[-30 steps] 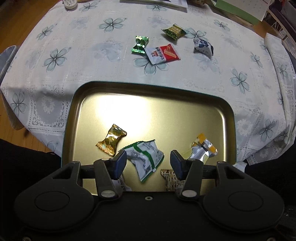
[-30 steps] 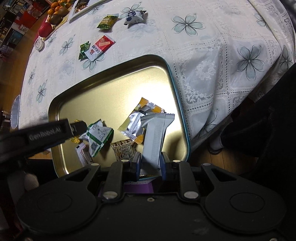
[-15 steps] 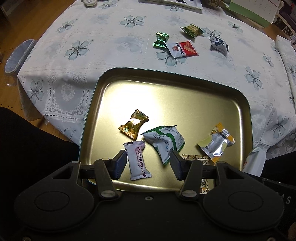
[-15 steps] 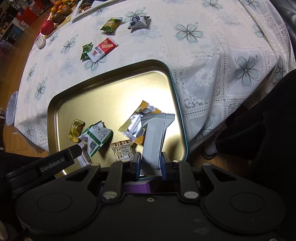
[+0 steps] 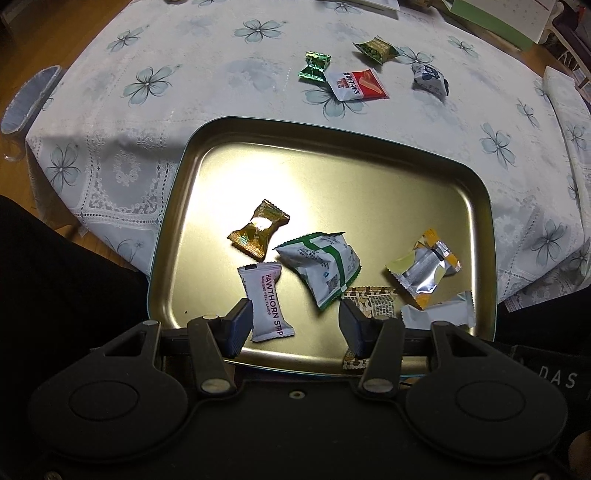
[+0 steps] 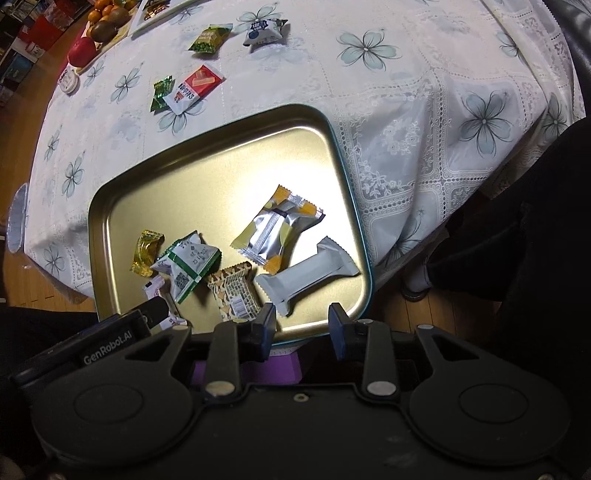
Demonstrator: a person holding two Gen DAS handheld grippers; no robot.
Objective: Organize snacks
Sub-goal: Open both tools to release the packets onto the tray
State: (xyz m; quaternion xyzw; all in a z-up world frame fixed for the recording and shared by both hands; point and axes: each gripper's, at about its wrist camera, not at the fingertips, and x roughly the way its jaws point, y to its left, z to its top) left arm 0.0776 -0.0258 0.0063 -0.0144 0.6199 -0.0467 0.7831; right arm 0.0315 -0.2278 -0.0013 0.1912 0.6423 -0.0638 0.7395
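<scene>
A gold metal tray (image 5: 332, 162) (image 6: 207, 177) holds several snacks: a gold candy (image 5: 258, 232), a white Hawthorn strip (image 5: 266, 300), a green-striped white pack (image 5: 322, 266), a patterned pack (image 6: 232, 291), a silver-yellow pack (image 6: 279, 229) and a white bar (image 6: 308, 275). My left gripper (image 5: 295, 321) is open and empty over the tray's near edge. My right gripper (image 6: 302, 323) is open and empty just behind the white bar, which lies flat in the tray.
On the flowered tablecloth beyond the tray lie a green candy (image 5: 314, 66), a red-white pack (image 5: 356, 85), a green pea pack (image 5: 376, 48) and a blue-white pack (image 5: 430, 77). Fruit (image 6: 99, 22) sits at the far left. The table edge drops off on the right.
My right gripper has opened and let go of the white bar, which now lies in the tray. My left gripper has drawn back toward the tray's near edge.
</scene>
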